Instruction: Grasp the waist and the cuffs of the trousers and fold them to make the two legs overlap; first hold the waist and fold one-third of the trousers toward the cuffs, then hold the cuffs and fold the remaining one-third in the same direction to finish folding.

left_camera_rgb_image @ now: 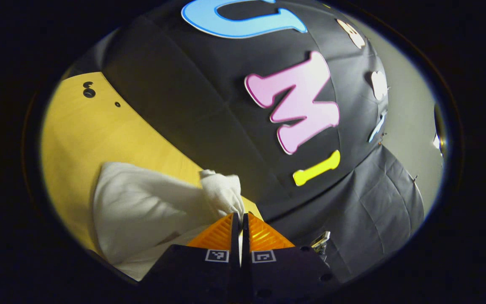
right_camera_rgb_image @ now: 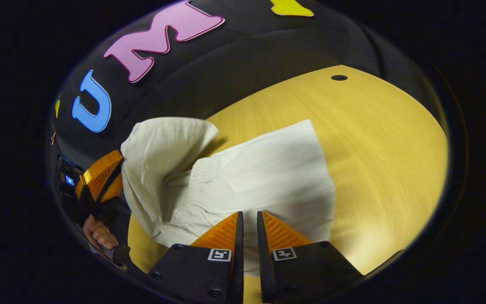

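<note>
White cloth, the trousers [right_camera_rgb_image: 264, 177], lay on the yellow wooden table [right_camera_rgb_image: 378, 160], already reduced to a short, thick bundle and so, by my reading, well into the folding. In the left gripper view the left tongs [left_camera_rgb_image: 240, 219] were closed on a bunched corner of the trousers [left_camera_rgb_image: 150, 207], the cloth rising in a twist from the bundle to the tips, so that end was lifted off the table [left_camera_rgb_image: 82, 135]. The right gripper view showed the same from the side: the left tongs [right_camera_rgb_image: 99, 179], with a hand [right_camera_rgb_image: 99, 234] below them, held a flap of cloth up and away from the flat part. The right tongs [right_camera_rgb_image: 249, 221] stood narrow, a slim gap between the tips, over the near edge of the trousers; whether they pinched any cloth I could not tell.

I judged this a thirds fold in progress, one end being carried over the rest, though I could not tell waist from cuffs with certainty. The next move called for carrying the raised end across the flat part, both sides level, then laying it down square and letting go without dragging the layers beneath.
</note>
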Available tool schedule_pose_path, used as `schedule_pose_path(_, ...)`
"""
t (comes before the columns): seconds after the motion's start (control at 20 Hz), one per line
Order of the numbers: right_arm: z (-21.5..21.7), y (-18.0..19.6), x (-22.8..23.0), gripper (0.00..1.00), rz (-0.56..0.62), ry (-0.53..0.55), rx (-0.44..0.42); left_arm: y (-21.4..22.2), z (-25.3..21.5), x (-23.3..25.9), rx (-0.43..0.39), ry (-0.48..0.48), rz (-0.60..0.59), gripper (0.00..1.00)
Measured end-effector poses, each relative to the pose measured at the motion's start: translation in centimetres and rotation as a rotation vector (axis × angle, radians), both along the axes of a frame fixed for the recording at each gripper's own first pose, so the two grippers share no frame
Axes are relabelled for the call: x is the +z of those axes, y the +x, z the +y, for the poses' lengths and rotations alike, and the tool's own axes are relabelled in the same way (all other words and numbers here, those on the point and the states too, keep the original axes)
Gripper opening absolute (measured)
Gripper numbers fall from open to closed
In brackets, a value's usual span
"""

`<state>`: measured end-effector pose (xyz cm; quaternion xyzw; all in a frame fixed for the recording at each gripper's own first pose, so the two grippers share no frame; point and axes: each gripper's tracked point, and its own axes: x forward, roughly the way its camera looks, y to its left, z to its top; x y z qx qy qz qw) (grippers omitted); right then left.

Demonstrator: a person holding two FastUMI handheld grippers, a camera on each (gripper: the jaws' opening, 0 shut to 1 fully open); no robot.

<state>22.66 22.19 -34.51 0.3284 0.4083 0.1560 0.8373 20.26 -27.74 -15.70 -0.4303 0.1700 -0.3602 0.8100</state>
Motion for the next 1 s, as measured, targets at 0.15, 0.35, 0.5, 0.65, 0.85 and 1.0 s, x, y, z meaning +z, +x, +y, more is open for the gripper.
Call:
schedule_pose_path(0.15, -2.5, -0.4, -1.2, 0.21, 0.026, 0.001, -0.027, -2.6, -3.6, -2.6, -0.093, 0.084, 0.023, 0.05)
schedule_pose_path(0.35, -3.5, -0.3, -2.2, 0.21, 0.042, -0.002, -0.039, -5.2, -6.0, -7.7, -0.168, 0.232, 0.065, 0.05)
schedule_pose_path(0.5, -3.3, -0.4, -2.5, 0.05, 0.047, -0.002, -0.032, -6.0, -6.5, -11.4, -0.191, 0.402, 0.064, 0.05)
schedule_pose_path(0.65, -3.1, -0.5, -2.3, 0.10, 0.045, 0.013, -0.027, -6.6, -6.4, -12.5, -0.196, 0.504, 0.010, 0.05)
schedule_pose_path(0.85, -3.1, -0.7, -1.3, 0.51, 0.039, 0.045, -0.035, -8.4, -6.0, -11.1, -0.213, 0.506, -0.069, 0.06)
schedule_pose_path(1.0, -3.4, -1.2, -0.3, 0.75, 0.022, 0.056, -0.038, -8.1, -3.5, -11.0, -0.159, 0.506, -0.064, 0.12)
